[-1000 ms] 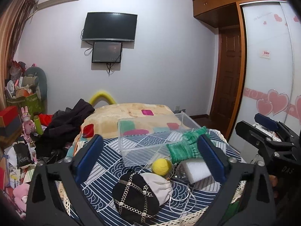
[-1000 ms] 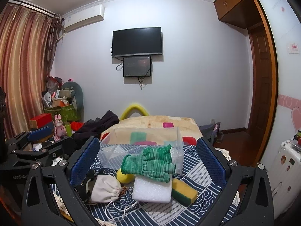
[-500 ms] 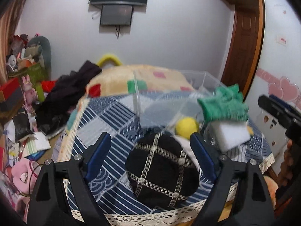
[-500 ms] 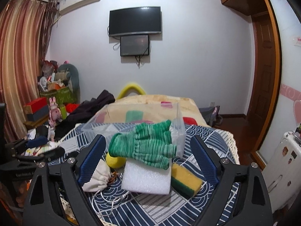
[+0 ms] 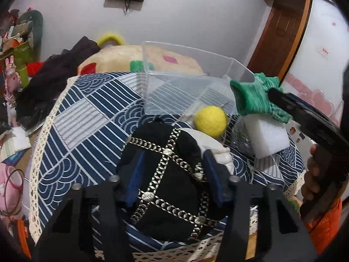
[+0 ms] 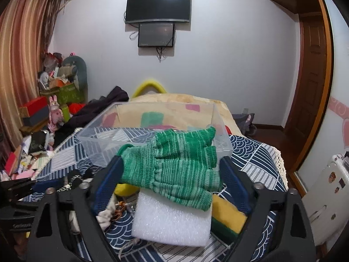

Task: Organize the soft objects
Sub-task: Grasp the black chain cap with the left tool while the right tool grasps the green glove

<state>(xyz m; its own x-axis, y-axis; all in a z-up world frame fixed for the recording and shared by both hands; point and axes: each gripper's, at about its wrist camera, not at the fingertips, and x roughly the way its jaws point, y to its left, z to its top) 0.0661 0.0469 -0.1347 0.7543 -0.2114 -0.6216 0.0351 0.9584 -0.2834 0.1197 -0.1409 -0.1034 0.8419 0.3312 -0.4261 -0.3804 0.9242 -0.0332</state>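
In the left wrist view, the left gripper [image 5: 173, 175] straddles the black cap [image 5: 165, 174], a dark rounded hat crossed by silver chain trim; both blue pads press into its sides, so the jaws are clenched on it. The cap sits at the near edge of the patterned tablecloth [image 5: 87, 118], on the near side of the clear plastic bin [image 5: 185, 83]. Its long axis cannot be told from here. Tucked against its far right side lies a white drawstring pouch [image 5: 214, 146], and just beyond that, touching the bin's near wall, a yellow felt ball [image 5: 210, 121].

In the right wrist view, the right gripper [image 6: 172, 181] stands parted, its blue pads on either side of the green knit glove [image 6: 174, 166], with space showing at the right pad; it grips nothing. The glove lies flat on a white foam block [image 6: 172, 220], its long axis running left to right across the view, cuff toward the left pad and fingers pointing right and slightly away toward the bin. Its fingertips overlap the bin's near right corner. A yellow-and-green sponge [image 6: 226, 217] rests against the block's right side.

The bin stands open-topped behind all of these, with a blanket-covered bed [image 6: 174, 107] beyond it.
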